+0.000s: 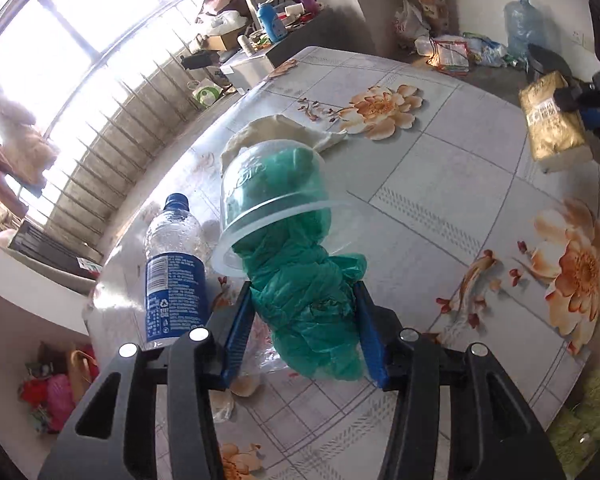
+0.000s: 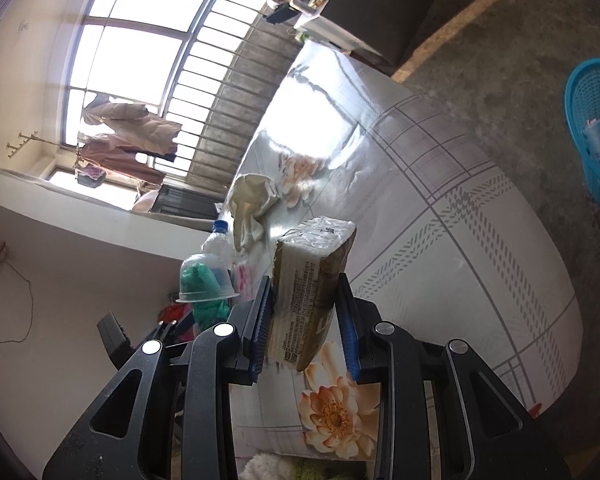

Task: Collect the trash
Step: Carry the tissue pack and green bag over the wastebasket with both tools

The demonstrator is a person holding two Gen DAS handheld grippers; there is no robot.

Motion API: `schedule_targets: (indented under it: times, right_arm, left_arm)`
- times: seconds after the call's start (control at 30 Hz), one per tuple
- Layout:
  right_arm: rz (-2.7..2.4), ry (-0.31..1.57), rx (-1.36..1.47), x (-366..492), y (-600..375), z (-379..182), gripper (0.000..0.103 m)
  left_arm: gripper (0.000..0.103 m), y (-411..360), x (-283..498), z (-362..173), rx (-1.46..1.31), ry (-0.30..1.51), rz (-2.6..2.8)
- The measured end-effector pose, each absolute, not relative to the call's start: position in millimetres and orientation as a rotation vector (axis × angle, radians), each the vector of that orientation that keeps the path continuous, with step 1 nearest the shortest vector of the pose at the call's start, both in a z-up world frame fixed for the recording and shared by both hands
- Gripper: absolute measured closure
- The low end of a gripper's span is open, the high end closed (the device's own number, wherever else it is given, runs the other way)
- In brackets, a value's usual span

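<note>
My left gripper (image 1: 304,320) pinched the crumpled green plastic bag (image 1: 308,300), capped by a clear plastic cup (image 1: 268,184), mid-frame; my right gripper (image 2: 304,320) clamped the gold-wrapped tissue pack (image 2: 308,280) at centre, lifted for the blue mesh basket (image 2: 592,120), right edge.

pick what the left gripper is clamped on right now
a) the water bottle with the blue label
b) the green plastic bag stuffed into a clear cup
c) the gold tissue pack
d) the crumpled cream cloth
b: in the left wrist view the left gripper has its blue pads pressed on both sides of the green plastic bag, whose top sits inside the clear cup; the water bottle lies beside it, ungripped.
</note>
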State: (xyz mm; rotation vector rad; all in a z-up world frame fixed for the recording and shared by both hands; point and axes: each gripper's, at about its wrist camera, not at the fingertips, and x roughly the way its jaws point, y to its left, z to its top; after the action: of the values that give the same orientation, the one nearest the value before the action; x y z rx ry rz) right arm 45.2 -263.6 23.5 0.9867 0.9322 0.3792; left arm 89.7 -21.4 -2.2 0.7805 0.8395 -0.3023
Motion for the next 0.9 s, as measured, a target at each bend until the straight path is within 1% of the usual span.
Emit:
schedule_targets:
  times: [0.07,0.1,0.13,0.2,0.23,0.27,0.33,0.4,0.47,0.53,0.67,0.8,0.9]
  right_arm:
    - [0.379,0.927,0.981,44.1,-263.7,25.7,0.074]
    - [0.382,0.923,0.980,44.1,-264.3,26.6,0.074]
    - [0.385,0.918,0.979,43.7,-265.2,27.9,0.074]
    - [0.384,0.908,0.976,42.4,-266.9,29.5,0.074]
    - [0.383,0.907,0.979,41.9,-267.9,29.2,0.074]
    - [0.385,0.906,0.988,40.8,-269.5,27.6,0.074]
    - [0.389,0.908,0.996,39.3,-270.8,26.2,0.074]
    - [0.390,0.911,0.987,38.0,-272.3,27.4,0.074]
    - [0.393,0.904,0.974,36.1,-273.7,30.7,0.074]
    - [0.392,0.895,0.970,34.7,-274.1,32.1,0.074]
    - [0.376,0.875,0.994,28.5,-278.3,26.4,0.074]
    - [0.349,0.853,1.035,21.1,-293.2,19.7,0.074]
    - [0.314,0.835,1.048,14.1,-309.5,20.9,0.074]
  left_arm:
    - [0.056,-16.3,79.5,-6.8,0.948,0.802,-0.310]
    - [0.056,-15.6,75.9,-2.5,0.977,0.811,-0.342]
    - [0.056,-14.5,75.8,7.2,0.943,0.835,-0.387]
    - [0.056,-2.5,89.1,34.1,0.765,0.894,-0.434]
    - [0.056,5.8,98.9,42.7,0.641,0.951,-0.456]
    - [0.056,13.2,104.8,42.3,0.496,1.051,-0.507]
    - [0.056,21.4,116.3,21.6,0.302,1.275,-0.596]
    - [0.056,25.7,115.9,3.5,0.237,1.432,-0.629]
    - [0.056,30.2,103.7,1.7,0.229,1.518,-0.650]
    - [0.056,32.5,101.0,12.1,0.182,1.575,-0.671]
    - [0.056,27.1,79.2,39.0,0.136,1.569,-0.737]
    - [0.056,1.8,64.2,62.5,0.123,1.413,-0.827]
    - [0.056,-10.5,65.4,71.6,0.050,1.313,-0.874]
